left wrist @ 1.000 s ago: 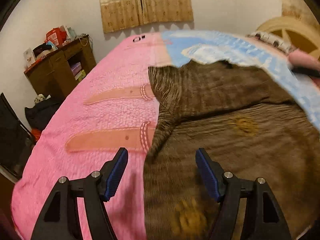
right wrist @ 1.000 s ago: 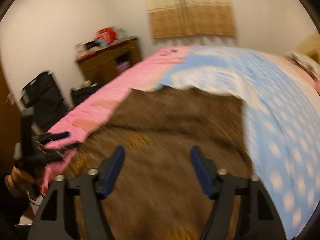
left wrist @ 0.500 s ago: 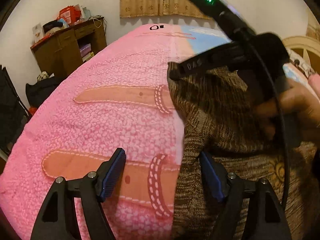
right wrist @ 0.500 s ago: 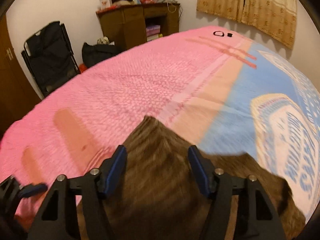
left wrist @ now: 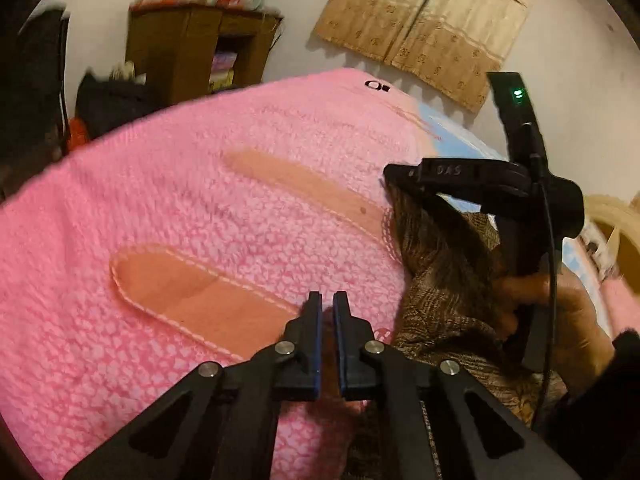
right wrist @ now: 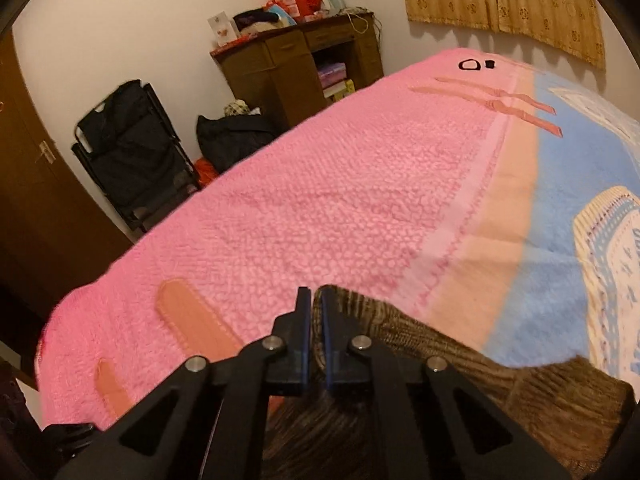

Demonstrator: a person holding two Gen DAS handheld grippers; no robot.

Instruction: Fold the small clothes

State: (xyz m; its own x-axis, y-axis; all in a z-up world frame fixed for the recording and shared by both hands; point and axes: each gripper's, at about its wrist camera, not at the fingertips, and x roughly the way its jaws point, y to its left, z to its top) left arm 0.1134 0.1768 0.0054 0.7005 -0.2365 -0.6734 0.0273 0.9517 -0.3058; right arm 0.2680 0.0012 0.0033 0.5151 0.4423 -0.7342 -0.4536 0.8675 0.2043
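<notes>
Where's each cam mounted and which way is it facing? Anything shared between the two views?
Left wrist: on the left gripper, angled down across the pink blanket toward cabinet and curtain; shows its just-closed jaws and the right hand.
Right wrist: on the right gripper, angled down over the blanket toward the cabinet; its jaws, just closed, pinch the brown garment.
Shared: blanket, garment, cabinet, curtain.
</notes>
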